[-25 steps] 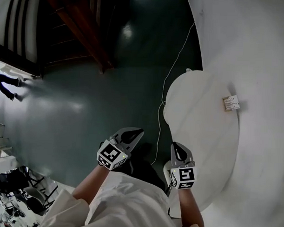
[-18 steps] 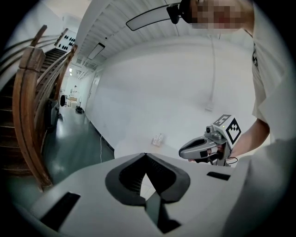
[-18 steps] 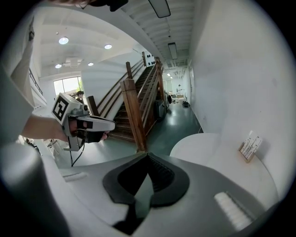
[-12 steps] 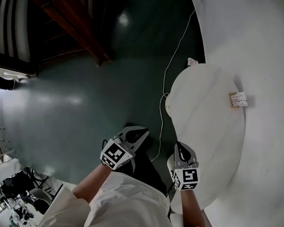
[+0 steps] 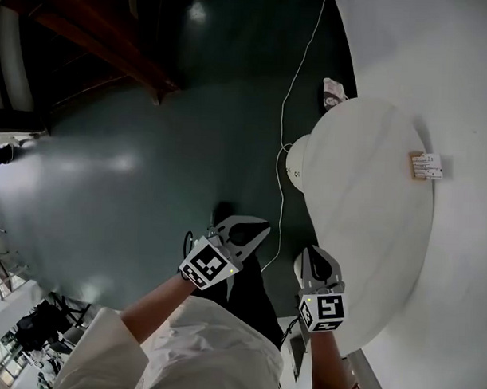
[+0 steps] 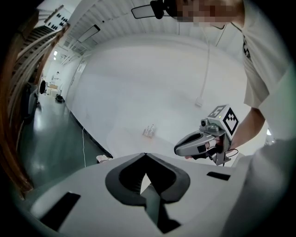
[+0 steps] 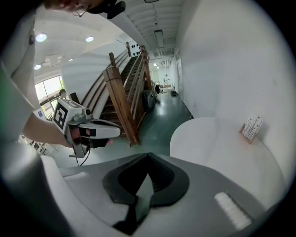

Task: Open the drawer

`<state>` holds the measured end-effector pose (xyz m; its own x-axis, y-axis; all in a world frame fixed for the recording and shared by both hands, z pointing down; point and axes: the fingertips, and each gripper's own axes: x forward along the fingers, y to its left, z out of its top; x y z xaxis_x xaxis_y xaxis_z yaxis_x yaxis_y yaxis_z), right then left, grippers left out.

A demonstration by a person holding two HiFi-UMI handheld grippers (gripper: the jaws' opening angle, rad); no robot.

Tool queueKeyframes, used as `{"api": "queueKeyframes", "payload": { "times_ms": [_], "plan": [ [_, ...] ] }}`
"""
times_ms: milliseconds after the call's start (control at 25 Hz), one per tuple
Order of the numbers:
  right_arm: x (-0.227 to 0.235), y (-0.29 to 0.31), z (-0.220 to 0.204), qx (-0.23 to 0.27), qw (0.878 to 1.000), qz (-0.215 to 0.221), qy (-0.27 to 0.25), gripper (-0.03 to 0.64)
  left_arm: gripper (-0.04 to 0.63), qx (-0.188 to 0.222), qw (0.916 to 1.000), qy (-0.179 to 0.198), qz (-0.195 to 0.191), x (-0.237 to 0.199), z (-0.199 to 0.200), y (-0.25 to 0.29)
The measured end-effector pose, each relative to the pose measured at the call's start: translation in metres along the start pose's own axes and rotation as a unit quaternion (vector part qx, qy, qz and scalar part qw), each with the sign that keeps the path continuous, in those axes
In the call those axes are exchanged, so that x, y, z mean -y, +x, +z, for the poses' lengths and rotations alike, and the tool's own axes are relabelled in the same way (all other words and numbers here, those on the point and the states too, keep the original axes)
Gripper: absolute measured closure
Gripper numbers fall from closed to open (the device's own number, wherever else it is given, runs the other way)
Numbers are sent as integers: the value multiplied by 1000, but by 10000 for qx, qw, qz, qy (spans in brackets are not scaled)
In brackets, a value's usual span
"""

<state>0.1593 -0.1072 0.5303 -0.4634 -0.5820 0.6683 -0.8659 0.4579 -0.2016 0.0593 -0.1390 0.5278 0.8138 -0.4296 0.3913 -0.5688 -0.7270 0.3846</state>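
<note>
Not begun. No drawer to see in any of the 3 views. Grey left gripper and grey right gripper low beside the round white table, jaws pressed together, empty. Left to do: find, grasp, pull.

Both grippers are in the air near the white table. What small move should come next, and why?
Probably turn toward the drawer first: no drawer shows in any view. The left gripper and the right gripper are both shut and empty, beside the white round table, so opening one would likely follow.
</note>
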Motion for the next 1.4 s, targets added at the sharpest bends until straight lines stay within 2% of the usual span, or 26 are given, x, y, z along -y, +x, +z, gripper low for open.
{"api": "queueKeyframes", "payload": {
  "times_ms": [280, 440, 720, 1120, 1240, 1400],
  "plan": [
    [-1, 35, -13, -108, 9991, -288, 296, 606, 589, -105, 9987, 288, -397, -35, -26, 22],
    [7, 52, -28, -172, 9971, -538, 518, 606, 589, -119, 9977, 298, -605, -54, -48, 44],
    [0, 81, -28, -330, 9938, -762, 741, 606, 589, 97, 9927, 501, -1089, -72, -71, 86],
    [12, 123, -80, -407, 9901, -1010, 886, 606, 589, 30, 9844, 1047, -1416, -87, -130, 153],
    [14, 137, -89, -454, 9894, -1029, 919, 606, 557, 26, 9823, 1159, -1471, -96, -142, 171],
    [15, 149, -96, -496, 9883, -1022, 1022, 606, 552, 39, 9796, 1261, -1563, -98, -158, 197]
  ]
}}
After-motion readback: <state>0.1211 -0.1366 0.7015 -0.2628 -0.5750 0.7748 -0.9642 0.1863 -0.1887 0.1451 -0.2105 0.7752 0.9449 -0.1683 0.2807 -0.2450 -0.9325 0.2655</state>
